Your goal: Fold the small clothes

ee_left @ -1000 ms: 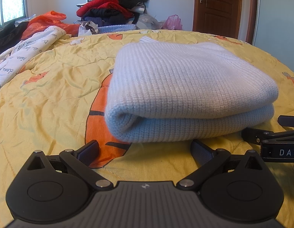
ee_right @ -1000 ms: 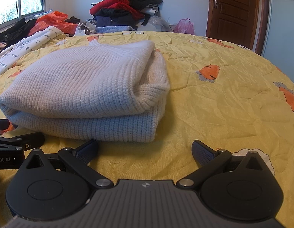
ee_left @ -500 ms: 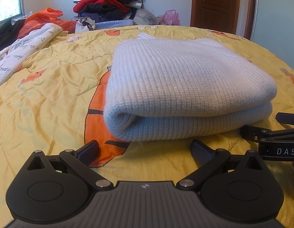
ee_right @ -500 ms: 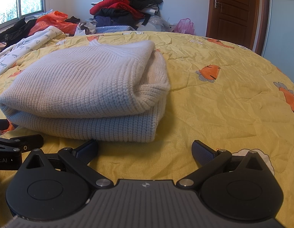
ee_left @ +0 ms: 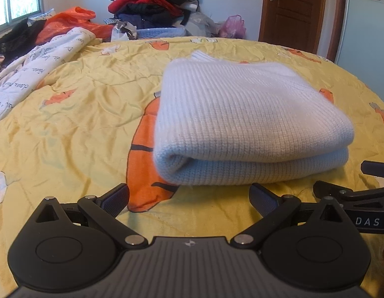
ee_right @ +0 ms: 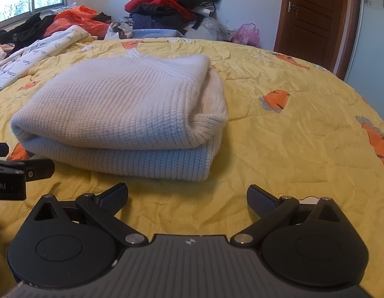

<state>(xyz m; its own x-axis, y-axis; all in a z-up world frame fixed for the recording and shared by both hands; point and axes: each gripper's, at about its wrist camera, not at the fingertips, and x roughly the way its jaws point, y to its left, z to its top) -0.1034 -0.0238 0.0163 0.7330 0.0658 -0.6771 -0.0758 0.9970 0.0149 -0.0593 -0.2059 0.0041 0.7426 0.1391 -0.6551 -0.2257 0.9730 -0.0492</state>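
A white knitted sweater (ee_left: pixel 241 121) lies folded into a thick rectangle on the yellow carrot-print bedspread (ee_left: pixel 75 129). It also shows in the right wrist view (ee_right: pixel 122 114), left of centre. My left gripper (ee_left: pixel 189 198) is open and empty, just in front of the sweater's near folded edge. My right gripper (ee_right: pixel 187 197) is open and empty, in front of the sweater's near right corner. Each gripper shows at the edge of the other's view: the right gripper (ee_left: pixel 353 193), the left gripper (ee_right: pixel 20 171).
A white quilt with script print (ee_left: pixel 35 72) lies at the far left. A pile of red, black and blue clothes (ee_left: pixel 152 7) and an orange bag (ee_left: pixel 70 22) sit behind the bed. A brown door (ee_left: pixel 293 10) stands at the back right.
Both grippers have lifted and pulled back slightly from the sweater, staying open. The sweater has not moved.
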